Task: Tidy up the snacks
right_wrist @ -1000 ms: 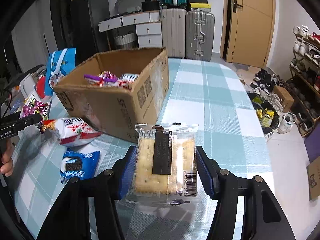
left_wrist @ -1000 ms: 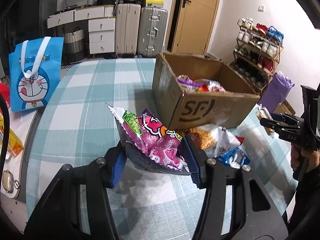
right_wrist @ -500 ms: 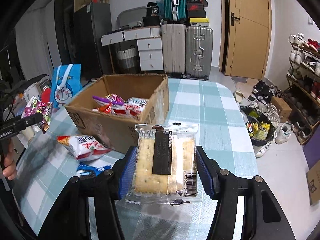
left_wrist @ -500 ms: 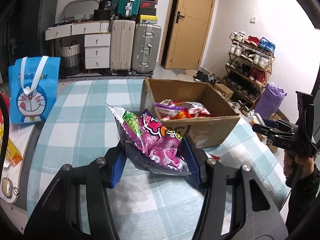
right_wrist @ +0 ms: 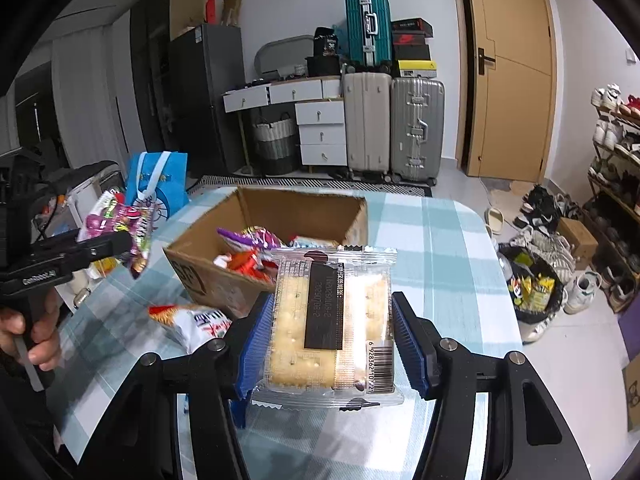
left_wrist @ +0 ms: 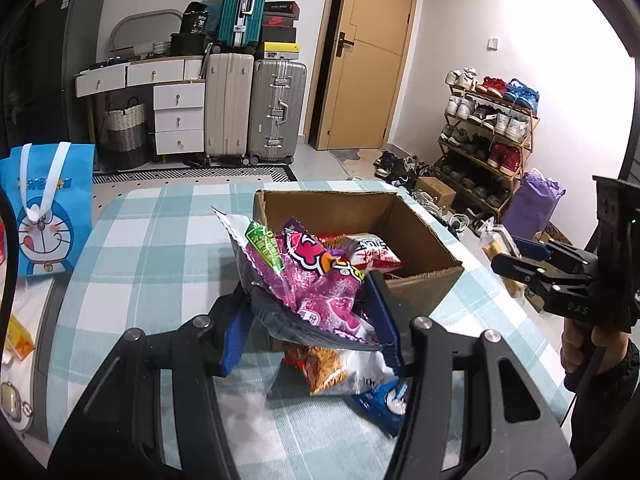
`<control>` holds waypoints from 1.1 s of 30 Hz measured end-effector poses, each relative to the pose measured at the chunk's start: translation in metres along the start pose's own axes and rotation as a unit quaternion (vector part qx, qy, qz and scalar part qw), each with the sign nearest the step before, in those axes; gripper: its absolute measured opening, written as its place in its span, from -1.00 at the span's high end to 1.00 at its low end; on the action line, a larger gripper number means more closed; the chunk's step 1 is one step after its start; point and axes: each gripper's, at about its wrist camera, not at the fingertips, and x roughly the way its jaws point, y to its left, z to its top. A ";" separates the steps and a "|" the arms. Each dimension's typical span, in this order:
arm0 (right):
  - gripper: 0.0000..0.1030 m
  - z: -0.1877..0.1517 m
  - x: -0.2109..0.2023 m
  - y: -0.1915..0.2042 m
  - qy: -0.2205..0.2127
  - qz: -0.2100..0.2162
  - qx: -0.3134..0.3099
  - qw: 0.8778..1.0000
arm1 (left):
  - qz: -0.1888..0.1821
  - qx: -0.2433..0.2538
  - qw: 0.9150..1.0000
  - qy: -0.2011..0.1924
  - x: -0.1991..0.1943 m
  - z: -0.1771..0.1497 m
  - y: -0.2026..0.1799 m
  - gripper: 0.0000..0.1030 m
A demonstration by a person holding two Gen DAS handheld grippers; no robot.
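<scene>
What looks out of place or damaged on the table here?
Two packets, a white-and-orange bag and a blue packet, lie loose on the table outside the box. The box's near rim looks torn. Nothing has spilled.

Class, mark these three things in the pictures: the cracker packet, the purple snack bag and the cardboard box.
cracker packet (right_wrist: 332,332): right wrist view, on the crackers under the clear wrapper.
purple snack bag (left_wrist: 316,288): left wrist view, on its printed front.
cardboard box (left_wrist: 420,232): left wrist view, on its inner right wall.

Purple snack bag (left_wrist: 316,280), clear cracker packet (right_wrist: 332,324)
</scene>
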 end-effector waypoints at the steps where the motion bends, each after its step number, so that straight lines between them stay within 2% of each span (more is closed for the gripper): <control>1: -0.14 0.002 -0.001 0.000 -0.002 0.002 0.000 1.000 | 0.001 0.001 1.000 -0.001 0.002 0.003 -0.001 0.01; 17: -0.14 0.036 0.022 0.022 -0.045 0.050 -0.002 0.998 | 0.000 -0.001 1.000 -0.005 0.052 0.041 -0.010 0.01; 33: -0.14 0.043 0.082 0.010 -0.027 0.079 0.042 0.996 | 0.001 0.008 1.000 0.024 0.119 0.041 -0.018 0.01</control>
